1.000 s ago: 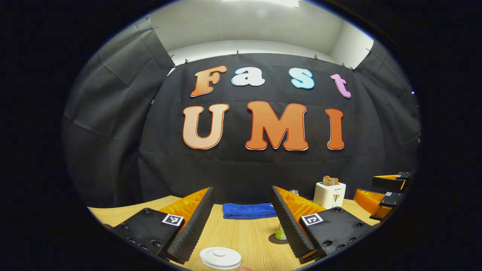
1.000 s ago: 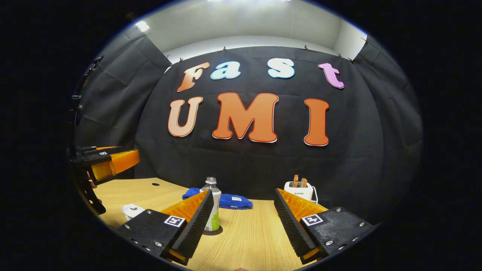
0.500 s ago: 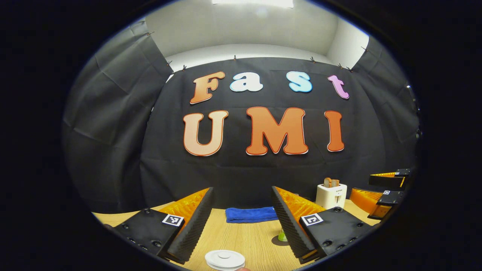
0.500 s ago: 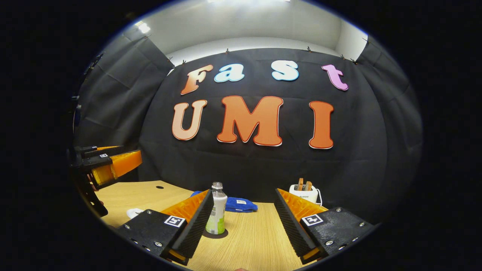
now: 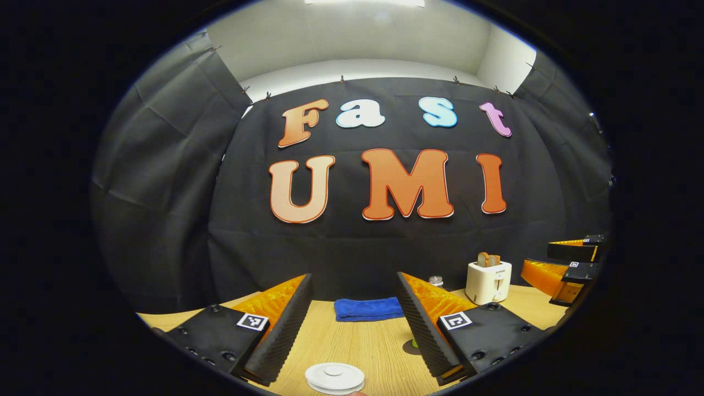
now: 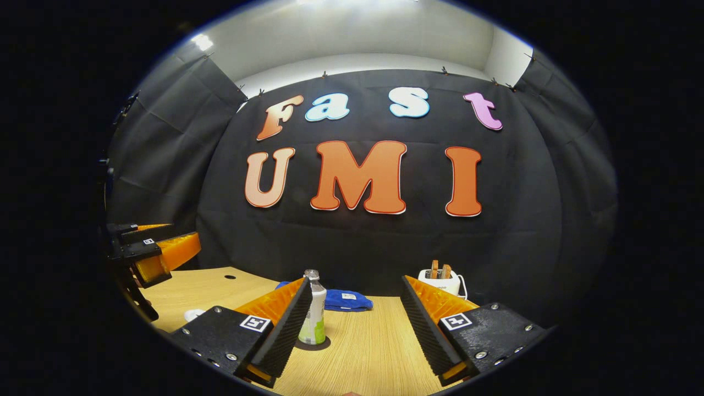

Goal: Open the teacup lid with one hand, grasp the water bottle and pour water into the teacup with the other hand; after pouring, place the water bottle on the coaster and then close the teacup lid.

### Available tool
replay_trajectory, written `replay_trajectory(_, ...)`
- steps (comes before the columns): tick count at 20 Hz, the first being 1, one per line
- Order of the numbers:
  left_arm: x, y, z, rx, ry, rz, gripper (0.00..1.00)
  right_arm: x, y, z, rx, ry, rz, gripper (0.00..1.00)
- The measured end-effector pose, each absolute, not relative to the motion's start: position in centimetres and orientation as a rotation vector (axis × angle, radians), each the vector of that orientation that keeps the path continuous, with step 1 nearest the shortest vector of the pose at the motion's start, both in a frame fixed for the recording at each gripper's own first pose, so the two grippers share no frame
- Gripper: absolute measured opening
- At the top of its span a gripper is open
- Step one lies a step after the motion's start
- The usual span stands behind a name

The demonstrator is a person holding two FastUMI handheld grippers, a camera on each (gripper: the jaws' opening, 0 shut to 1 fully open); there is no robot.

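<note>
The white teacup lid with its small knob lies just below and in front of my open left gripper; the cup beneath it is hidden. The water bottle, clear with a green lower part, stands upright on a dark round coaster. It is partly behind the left finger of my open right gripper, which holds nothing. In the left gripper view the bottle's cap peeks over the right finger. The lid also shows small at the left of the right gripper view, under the left gripper.
A folded blue cloth lies at the back of the wooden table. A white toaster with bread slices stands at the back right. The right gripper hangs at the far right of the left gripper view.
Both views shifted only slightly. The lid slid a little rightward in the left gripper view, and the bottle looks slightly smaller in the right gripper view. Both grippers stayed open.
</note>
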State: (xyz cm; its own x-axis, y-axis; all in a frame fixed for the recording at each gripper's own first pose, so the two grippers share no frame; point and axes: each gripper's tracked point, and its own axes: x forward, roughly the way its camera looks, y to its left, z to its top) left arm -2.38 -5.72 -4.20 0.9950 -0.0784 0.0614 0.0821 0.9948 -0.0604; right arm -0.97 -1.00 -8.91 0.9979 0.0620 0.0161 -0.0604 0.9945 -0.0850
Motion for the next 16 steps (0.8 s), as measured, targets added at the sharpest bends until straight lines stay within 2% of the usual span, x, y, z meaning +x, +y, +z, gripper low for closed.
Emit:
replay_trajectory(1,-2.3,-5.8,-4.5,-0.068,-0.051,-0.087,0.95,-1.0,-0.8,-9.0,-0.089,-0.016,0.064,0.96)
replay_trajectory(11,-2.2,-4.5,-5.7,-0.061,-0.017,-0.055,0.99,-1.0,-0.5,-9.3,-0.105,-0.007,0.065,0.96)
replay_trajectory(16,-2.1,-4.2,-5.8,-0.058,-0.017,-0.046,0.95,-1.0,-0.2,-9.4,-0.105,-0.005,0.067,0.96)
